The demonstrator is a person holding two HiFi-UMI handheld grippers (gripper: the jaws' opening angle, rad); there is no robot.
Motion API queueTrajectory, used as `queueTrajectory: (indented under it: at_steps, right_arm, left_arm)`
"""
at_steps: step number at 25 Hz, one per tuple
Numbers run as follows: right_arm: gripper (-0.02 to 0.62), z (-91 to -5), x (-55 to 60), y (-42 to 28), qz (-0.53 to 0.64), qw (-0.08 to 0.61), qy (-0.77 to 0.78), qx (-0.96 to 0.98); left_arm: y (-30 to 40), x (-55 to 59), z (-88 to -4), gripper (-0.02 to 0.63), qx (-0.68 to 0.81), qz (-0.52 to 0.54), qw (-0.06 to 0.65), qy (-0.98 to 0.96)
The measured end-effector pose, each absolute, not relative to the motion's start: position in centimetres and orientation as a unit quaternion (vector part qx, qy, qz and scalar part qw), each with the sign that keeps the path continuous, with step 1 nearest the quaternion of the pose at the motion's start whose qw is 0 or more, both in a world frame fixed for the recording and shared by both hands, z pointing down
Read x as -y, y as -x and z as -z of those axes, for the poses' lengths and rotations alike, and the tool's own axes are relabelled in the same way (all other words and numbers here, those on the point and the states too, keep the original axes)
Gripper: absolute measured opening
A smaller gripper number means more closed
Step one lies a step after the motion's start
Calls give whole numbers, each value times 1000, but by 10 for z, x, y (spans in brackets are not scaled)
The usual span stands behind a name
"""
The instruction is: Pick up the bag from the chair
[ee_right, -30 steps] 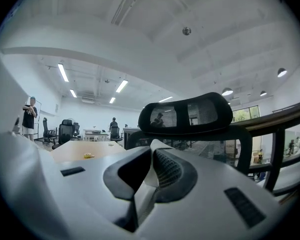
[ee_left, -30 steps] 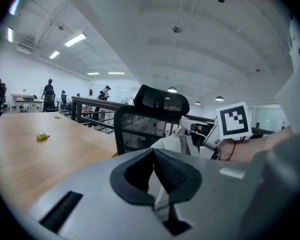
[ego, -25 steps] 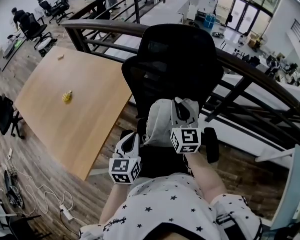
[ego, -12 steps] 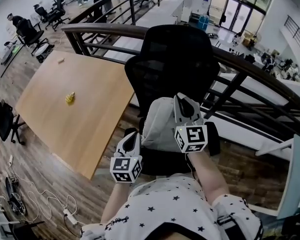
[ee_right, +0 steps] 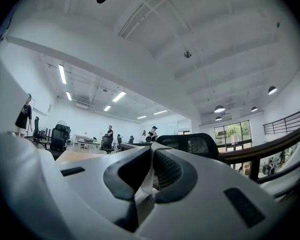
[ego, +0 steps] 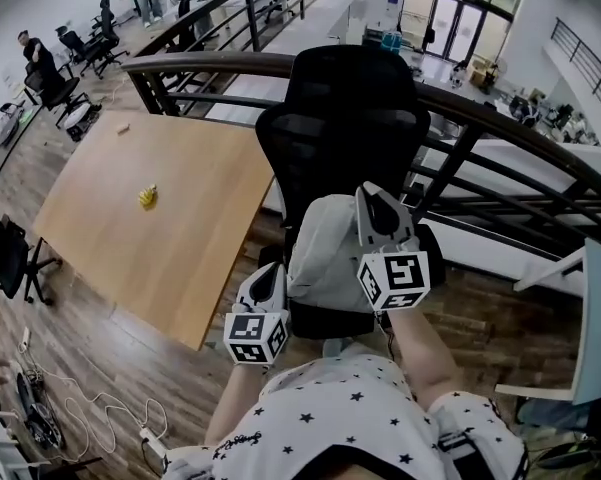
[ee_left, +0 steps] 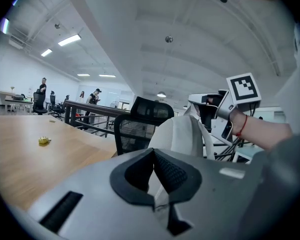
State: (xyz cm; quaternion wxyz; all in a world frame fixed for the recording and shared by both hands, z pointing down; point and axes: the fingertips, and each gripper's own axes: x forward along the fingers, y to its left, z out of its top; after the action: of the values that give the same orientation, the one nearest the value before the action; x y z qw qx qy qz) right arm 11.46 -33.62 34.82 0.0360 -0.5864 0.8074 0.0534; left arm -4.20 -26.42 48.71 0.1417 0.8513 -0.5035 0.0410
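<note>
Closest to me, my left gripper [ego: 271,276] sits low at the bag's lower left. Its fingers [ee_left: 172,171] are pressed together on a pale fold of the bag [ego: 325,253]. My right gripper [ego: 372,200] is higher, at the bag's upper right side, and its fingers [ee_right: 164,169] pinch a thin pale strap [ee_right: 144,186] between them. The grey bag stands upright between the two grippers, over the seat of the black chair [ego: 345,118] and in front of its mesh backrest. I cannot tell whether its base touches the seat. Left of the chair lies the wooden bench [ego: 130,258], with a small yellow object [ego: 147,197] on it, well apart from the bag. Behind the chair runs a dark railing [ego: 500,128]. Farther off at the left, a person [ego: 27,46] is among other office chairs.
</note>
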Motion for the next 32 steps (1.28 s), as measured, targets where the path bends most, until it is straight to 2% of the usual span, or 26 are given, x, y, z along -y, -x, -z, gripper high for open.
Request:
queueTrajectory:
  at_steps: [32]
  right_arm:
    - [9,-369,49,-98,-26,25,655,-755]
  left_arm:
    - [67,41,-504,9,417,-46,134,-898]
